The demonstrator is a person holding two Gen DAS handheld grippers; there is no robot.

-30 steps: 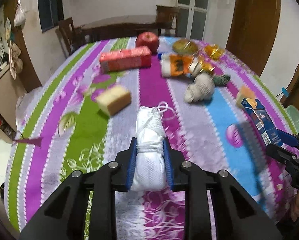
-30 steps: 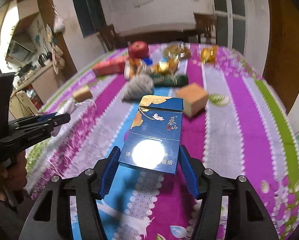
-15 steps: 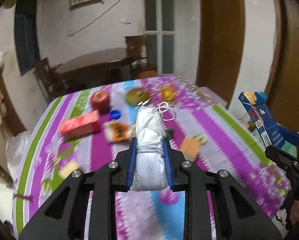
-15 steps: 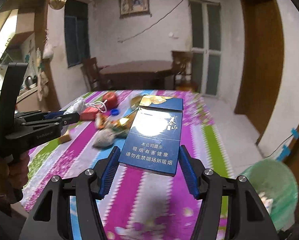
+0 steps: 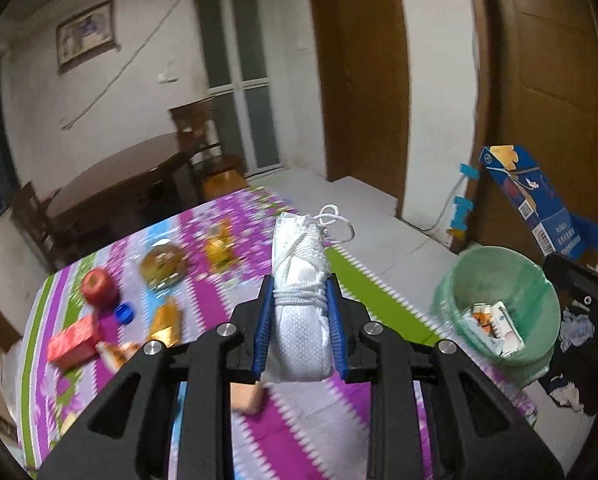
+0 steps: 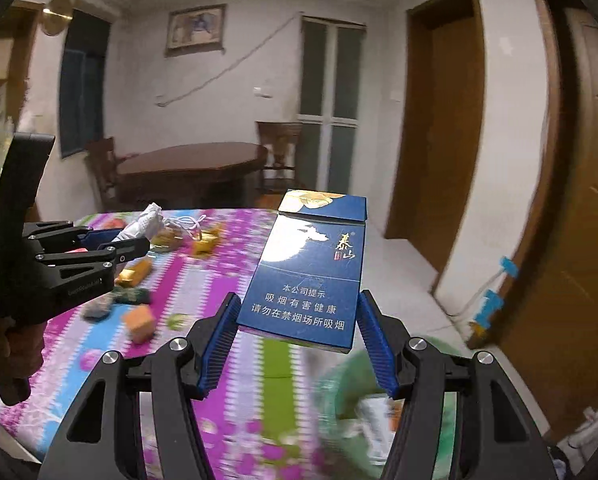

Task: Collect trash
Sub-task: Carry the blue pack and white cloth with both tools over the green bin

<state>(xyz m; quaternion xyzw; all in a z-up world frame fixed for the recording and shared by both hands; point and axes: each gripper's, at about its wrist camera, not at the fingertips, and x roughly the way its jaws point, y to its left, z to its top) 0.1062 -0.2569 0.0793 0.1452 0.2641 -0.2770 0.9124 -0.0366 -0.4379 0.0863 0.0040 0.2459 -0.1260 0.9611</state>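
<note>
The left gripper (image 5: 299,320) has its jaws drawn close and clamped on a white mesh bundle (image 5: 299,300) wrapped round with white cord; the blue pads (image 5: 262,328) press both of its sides, and the bundle stands up out of the jaws with a loop of cord at its top; it is held in the air above the table (image 5: 227,308), which wears a cloth striped in purple, green and blue.

The right gripper (image 6: 299,340) has its jaws set wider, clamped on the lower end of a blue cigarette carton (image 6: 315,268); the carton lies flat between the pads and reaches forward past them, its gold-printed flap at the far end; in the left wrist view the same carton (image 5: 535,204) shows at the right edge, tilted, above and just beyond a green bin (image 5: 499,312).

The bin stands on the floor beside the table's right edge, lined with a green bag, with a few small boxes lying inside it; in the right wrist view it is only a green blur (image 6: 351,400) under the right jaws.

On the table lie an apple (image 5: 99,286), a red box (image 5: 73,342), a blue bottle cap (image 5: 123,314), gold wrappers (image 5: 165,320) and an orange block (image 6: 139,322), all blurred.
</note>
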